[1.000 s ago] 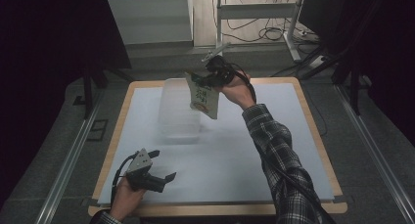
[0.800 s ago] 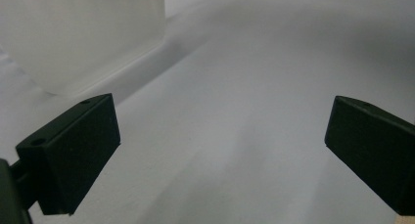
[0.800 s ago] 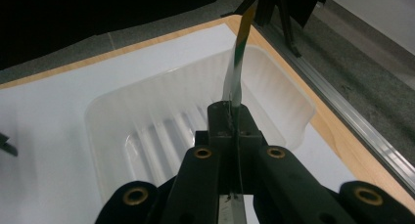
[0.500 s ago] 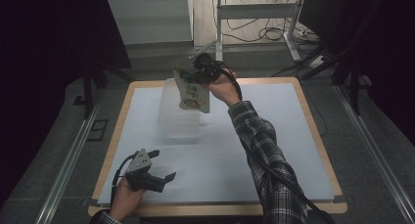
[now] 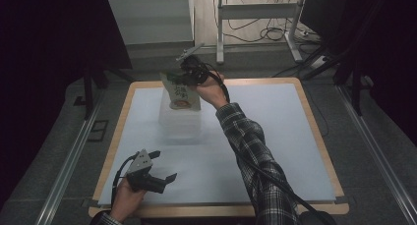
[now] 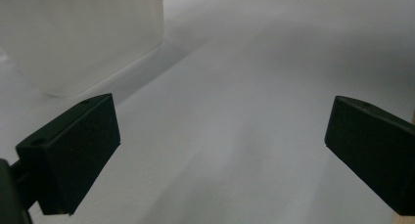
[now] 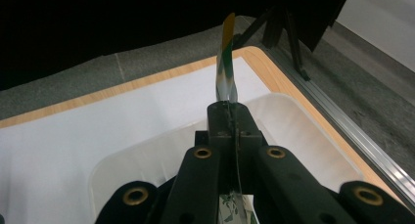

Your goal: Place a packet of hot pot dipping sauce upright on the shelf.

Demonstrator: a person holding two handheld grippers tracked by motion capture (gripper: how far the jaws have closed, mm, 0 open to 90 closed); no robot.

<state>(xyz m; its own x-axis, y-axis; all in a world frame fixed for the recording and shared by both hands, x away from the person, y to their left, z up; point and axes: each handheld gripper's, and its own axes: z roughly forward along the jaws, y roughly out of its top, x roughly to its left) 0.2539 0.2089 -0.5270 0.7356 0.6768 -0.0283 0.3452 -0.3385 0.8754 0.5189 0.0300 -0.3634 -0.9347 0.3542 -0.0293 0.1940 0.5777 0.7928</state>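
Clearly the right gripper (image 5: 189, 76) has its jaws pressed together on the top edge of a pouch (image 5: 181, 93), pinching the thin seal so the packet hangs flat and free below; seen along the jaws, the pouch (image 7: 226, 62) shows edge-on, clamped between them. It hangs over the clear bin (image 5: 181, 124) at the far side of the table (image 5: 275, 151), just above the bin's opening, which suggests the aim is to lower it in; a grip at the very top keeps the jaws clear of the bin (image 7: 293, 131) walls when the pouch goes down. The left gripper (image 5: 160, 181) rests low near the front edge, well apart from the bin, its jaws spread wide with nothing between them; likely it waits there to stay out of the way. Whether the bin already holds anything I cannot tell.
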